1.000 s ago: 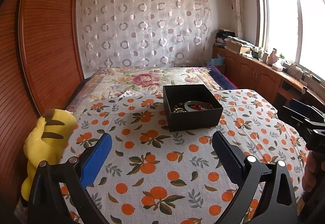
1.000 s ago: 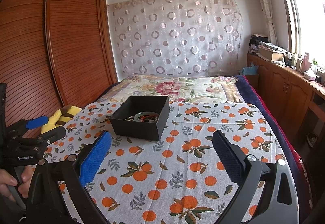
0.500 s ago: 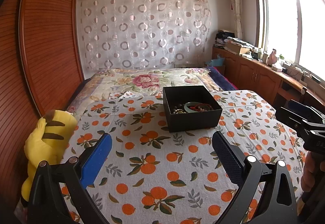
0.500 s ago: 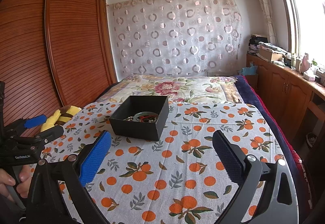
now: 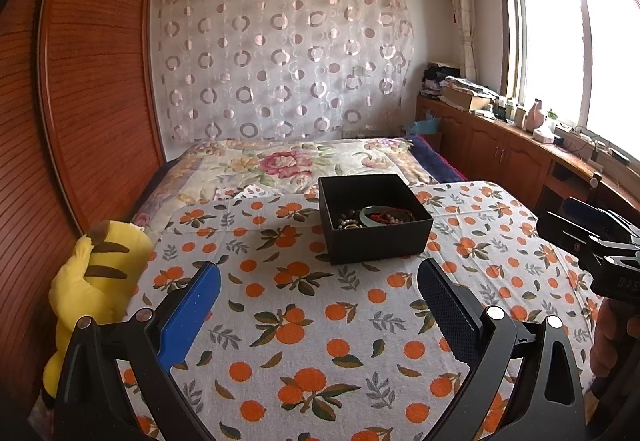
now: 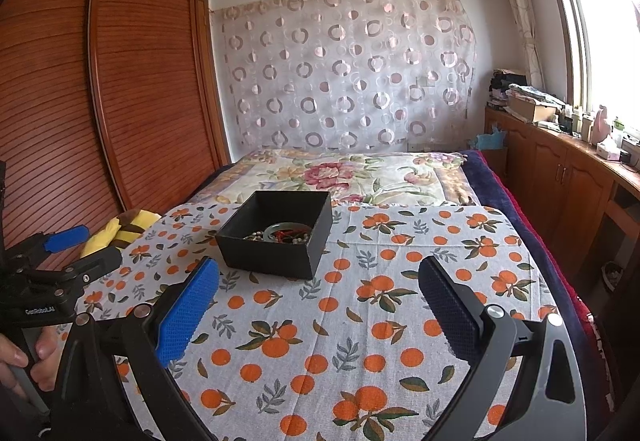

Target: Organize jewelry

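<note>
Both jaws spread wide, empty: left gripper [image 5: 318, 291], right gripper [image 6: 318, 287]. Risk: beads and jade bangle [image 5: 374, 213] tangled in black box [image 5: 376, 241]; a snag could tip it on the soft bedspread [image 5: 304, 321].

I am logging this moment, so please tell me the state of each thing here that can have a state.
left gripper: open, empty
right gripper: open, empty
black box: lid off, upright on the cloth
jewelry: tangled inside the box
wardrobe doors: closed
</note>
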